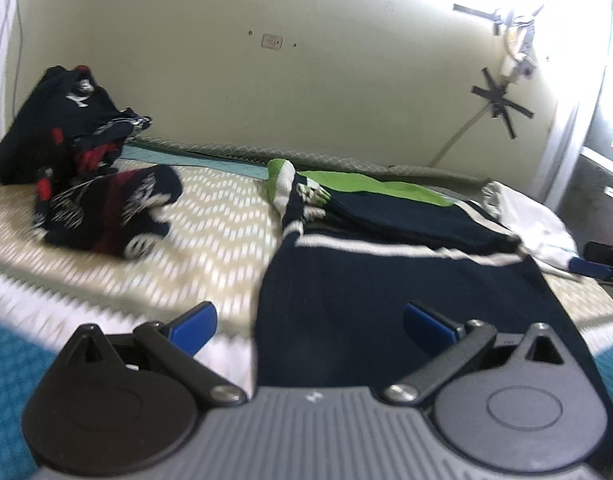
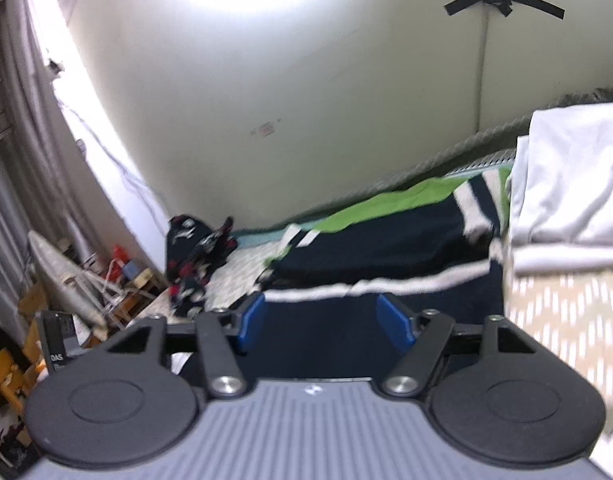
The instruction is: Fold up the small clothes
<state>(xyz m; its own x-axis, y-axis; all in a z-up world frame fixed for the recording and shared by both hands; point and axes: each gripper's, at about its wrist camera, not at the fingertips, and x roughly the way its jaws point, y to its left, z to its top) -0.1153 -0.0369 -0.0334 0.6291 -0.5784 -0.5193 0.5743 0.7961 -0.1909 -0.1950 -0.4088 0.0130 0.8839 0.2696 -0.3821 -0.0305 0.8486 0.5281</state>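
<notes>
The navy garment (image 1: 386,300) with white stripes and green panels is lying spread on the patterned bed (image 1: 210,248). The left gripper (image 1: 310,322) is hovering at its near left edge, fingers (image 1: 194,326) spread, pinching nothing. The right gripper (image 2: 320,322) is hanging over the navy cloth, fingers apart, seemingly clear of it despite the blur.

Shorts (image 1: 386,280) left of shirt (image 1: 534,224)

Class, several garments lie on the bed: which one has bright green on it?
The navy garment with white stripes, lying nearest the claws. The dark clothes with red and the white garment have no green.
</notes>
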